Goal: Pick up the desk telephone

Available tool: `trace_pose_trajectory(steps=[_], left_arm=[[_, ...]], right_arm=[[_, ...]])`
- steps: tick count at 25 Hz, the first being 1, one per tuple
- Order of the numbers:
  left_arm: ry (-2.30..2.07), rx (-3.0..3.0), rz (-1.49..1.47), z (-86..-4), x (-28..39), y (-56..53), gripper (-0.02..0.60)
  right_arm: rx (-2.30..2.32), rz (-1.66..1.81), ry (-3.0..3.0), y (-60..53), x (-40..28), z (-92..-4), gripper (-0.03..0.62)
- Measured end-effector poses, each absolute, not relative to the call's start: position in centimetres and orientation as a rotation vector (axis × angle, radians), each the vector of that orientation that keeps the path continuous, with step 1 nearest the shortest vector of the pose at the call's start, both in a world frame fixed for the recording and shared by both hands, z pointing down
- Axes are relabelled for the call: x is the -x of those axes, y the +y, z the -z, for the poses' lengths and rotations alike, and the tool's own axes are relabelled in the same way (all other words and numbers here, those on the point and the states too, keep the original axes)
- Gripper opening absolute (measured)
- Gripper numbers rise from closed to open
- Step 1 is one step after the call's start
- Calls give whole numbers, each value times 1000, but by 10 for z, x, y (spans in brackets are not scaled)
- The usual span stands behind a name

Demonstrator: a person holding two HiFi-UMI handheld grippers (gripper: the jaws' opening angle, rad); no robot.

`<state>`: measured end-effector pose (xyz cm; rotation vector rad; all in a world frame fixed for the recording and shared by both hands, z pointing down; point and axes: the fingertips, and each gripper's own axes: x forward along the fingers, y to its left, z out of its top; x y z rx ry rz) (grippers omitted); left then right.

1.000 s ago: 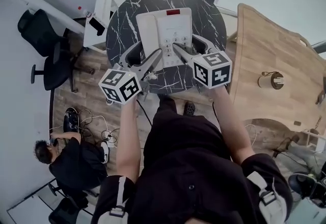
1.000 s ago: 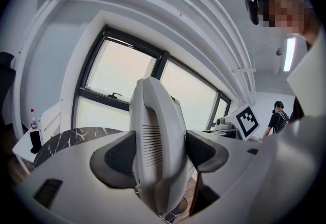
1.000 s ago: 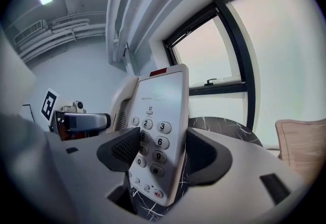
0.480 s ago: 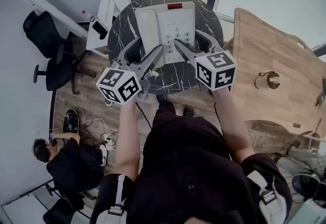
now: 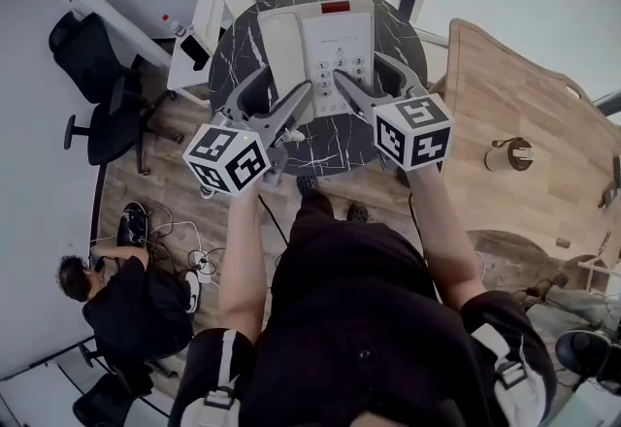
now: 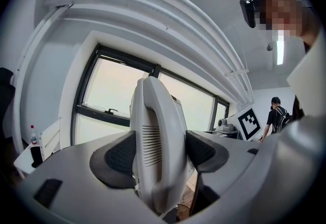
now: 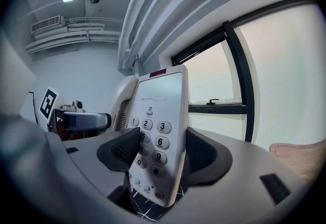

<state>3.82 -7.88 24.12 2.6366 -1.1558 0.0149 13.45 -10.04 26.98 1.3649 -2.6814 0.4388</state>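
Above the tabletop (image 5: 335, 148) at 12 o'clock | desk telephone (image 5: 335, 37) looks lifted clear | your left hand-held gripper (image 5: 281, 90) clamps its handset (image 6: 155, 141), 9 o'clock side; right hand-held gripper (image 5: 364, 76) clamps the keypad (image 7: 155, 136), 3 o'clock side | pickup looks done.

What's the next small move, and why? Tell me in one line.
Probably raise both together, evenly: the left hand-held gripper clamps the handset, the right hand-held gripper clamps the phone by its keypad side, and the table lies just beneath. An uneven lift might unseat the handset.
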Motion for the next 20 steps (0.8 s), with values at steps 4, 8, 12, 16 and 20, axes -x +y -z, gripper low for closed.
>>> trace_pose_trajectory(steps=[4, 8, 12, 16, 20], left_arm=[[-1155, -2637, -7, -240, -40, -78, 322], [-1150, -2637, -4, -240, -42, -78, 322], [-1149, -2635, -14, -241, -44, -77, 322], [-1152, -2637, -26, -241, -45, -77, 322], [-1157, -2642, -29, -240, -46, -77, 322]], right_arm=[[-1367, -427, -2679, -100, -137, -268, 295], [-1372, -426, -2674, -99, -139, -268, 295], [-1372, -419, -2669, -98, -141, -268, 295], [-1376, -434, -2675, -98, -141, -270, 295], [-1382, -446, -2680, -97, -143, -270, 293]])
